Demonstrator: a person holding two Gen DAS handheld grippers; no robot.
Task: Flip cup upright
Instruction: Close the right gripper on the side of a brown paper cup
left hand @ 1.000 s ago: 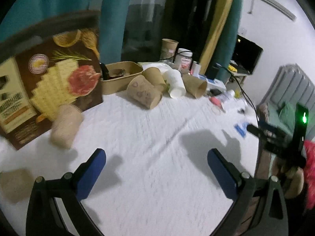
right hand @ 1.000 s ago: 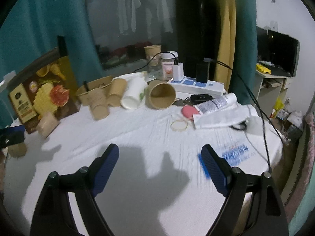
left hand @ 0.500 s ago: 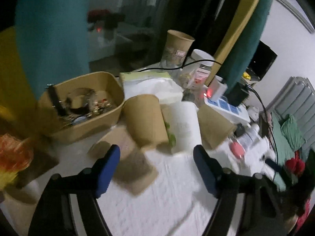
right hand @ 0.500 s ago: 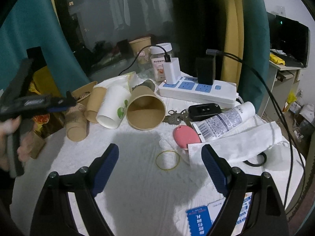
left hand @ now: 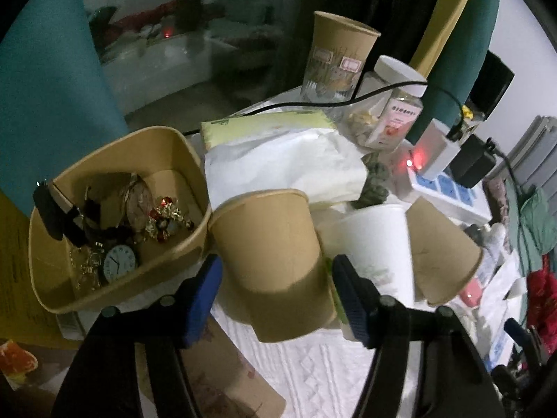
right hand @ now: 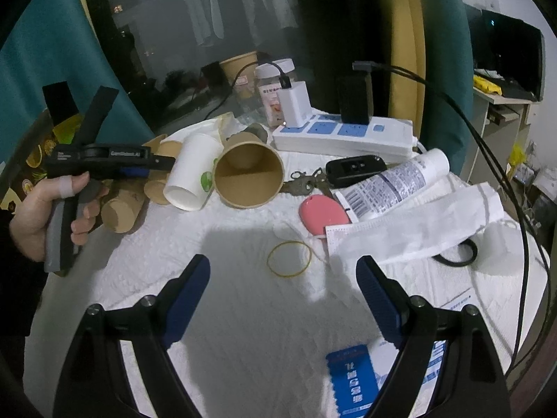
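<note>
Item: brown paper cup (left hand: 275, 261), lying on its side on the white quilted table cover (left hand: 313, 365). Long axis runs roughly away from my left gripper (left hand: 275, 299), base toward the window end, open mouth toward me; the mouth end sits right between the blue pads (left hand: 203, 296). My left tool stands open, jaws straddling the cup's sides, and I cannot tell whether either pad touches it yet. I judge this the nearer tool by far.

Neighbours, left wrist view: a tan tray of trinkets (left hand: 115, 216) just beside the cup on one side, holding a small clock face and jewellery; a white paper cup (left hand: 376, 244) also on its side, close against the other flank; a second brown cup (left hand: 442, 254) beyond that. I expect the white cup to crowd the right-hand pad when closing. Another printed cup (left hand: 222, 376) lies under the left finger.

My right gripper (right hand: 283, 296) hangs open over bare cover, well apart from the cups, with a yellow rubber band (right hand: 289, 258) just ahead, a pink oval case (right hand: 322, 216) and a power strip (right hand: 344, 136) farther back.
</note>
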